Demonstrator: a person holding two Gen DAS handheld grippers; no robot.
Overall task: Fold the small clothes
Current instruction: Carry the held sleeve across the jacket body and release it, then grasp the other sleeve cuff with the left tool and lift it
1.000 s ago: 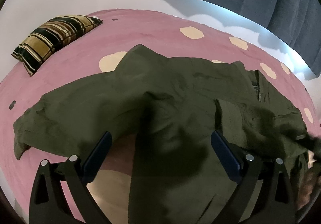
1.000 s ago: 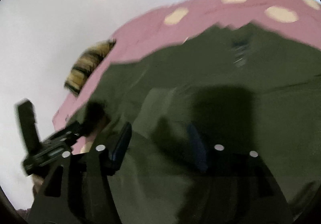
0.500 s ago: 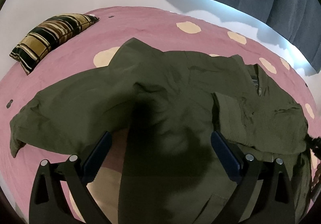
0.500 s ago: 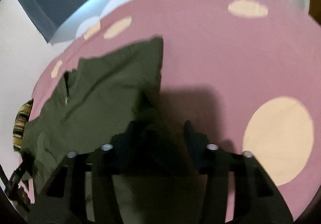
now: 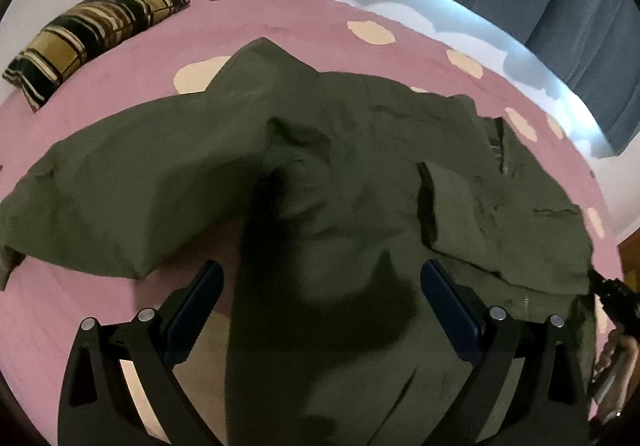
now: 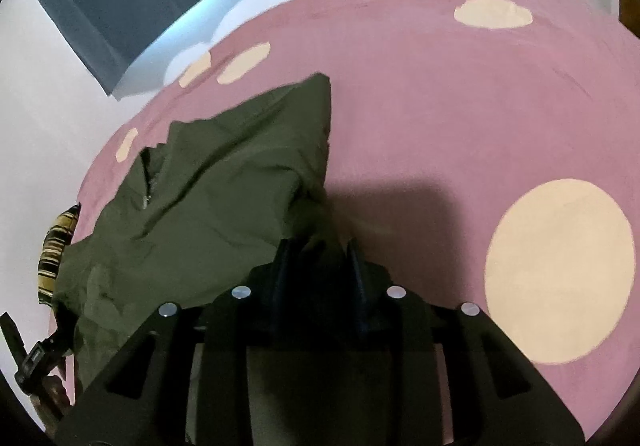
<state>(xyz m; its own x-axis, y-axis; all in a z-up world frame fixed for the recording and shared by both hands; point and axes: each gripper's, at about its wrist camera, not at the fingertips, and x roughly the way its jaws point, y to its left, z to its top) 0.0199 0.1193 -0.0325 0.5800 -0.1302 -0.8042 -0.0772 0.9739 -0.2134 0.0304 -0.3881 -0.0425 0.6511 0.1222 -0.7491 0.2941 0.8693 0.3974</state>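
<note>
— What did the left claw (image 5: 322,300) look like?

— Matte black frame, two arms branching outward, each with a long triangular cutout. Its fingers (image 5: 450,304) carried dark blue pads on their inner faces. Behind each pad sat two round silver screw heads, four in all.

— And the right claw (image 6: 320,266)?

— The same build: black frame, triangular cutouts on both sides, four silver screws in a row behind the fingers (image 6: 354,266). The pads there looked nearly black in shadow, with only a faint blue edge.

— Anything of the person?

— Only a blurred bit of a hand (image 5: 618,358) at the picture's edge, right of the left claw; I couldn't make out any sleeve.
</note>
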